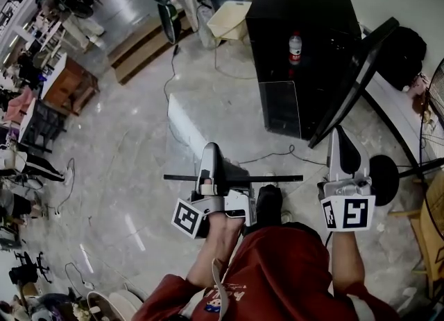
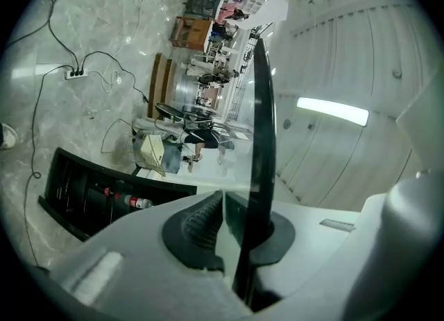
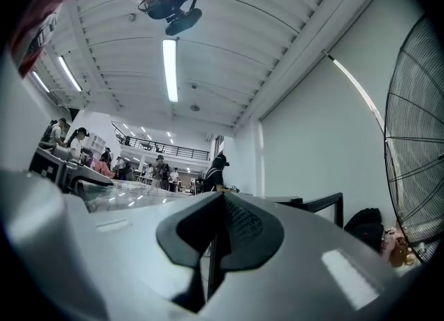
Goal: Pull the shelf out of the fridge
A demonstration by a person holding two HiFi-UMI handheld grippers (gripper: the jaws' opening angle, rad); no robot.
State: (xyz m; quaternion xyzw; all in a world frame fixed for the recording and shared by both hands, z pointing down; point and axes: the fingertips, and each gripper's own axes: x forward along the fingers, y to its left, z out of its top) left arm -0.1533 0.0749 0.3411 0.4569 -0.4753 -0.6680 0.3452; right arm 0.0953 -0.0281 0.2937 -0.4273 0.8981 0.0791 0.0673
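1. Two grippers are held out over the pale marble floor [image 1: 125,160], one in each hand
2. The left gripper [image 1: 210,157] is clamped on the black front trim of the glass shelf [image 1: 270,177]; its own view shows the pads pinched onto that dark strip [image 2: 262,118]
3. The shelf is out of the fridge [image 1: 305,14] and is held in the air in front of it, apart from the cabinet
4. The right gripper [image 1: 343,148] is beside the trim's right end, jaws together and empty (its view shows no gap between the pads)
5. The fridge door [image 1: 354,84] stands open, with a bottle [image 1: 295,48] inside
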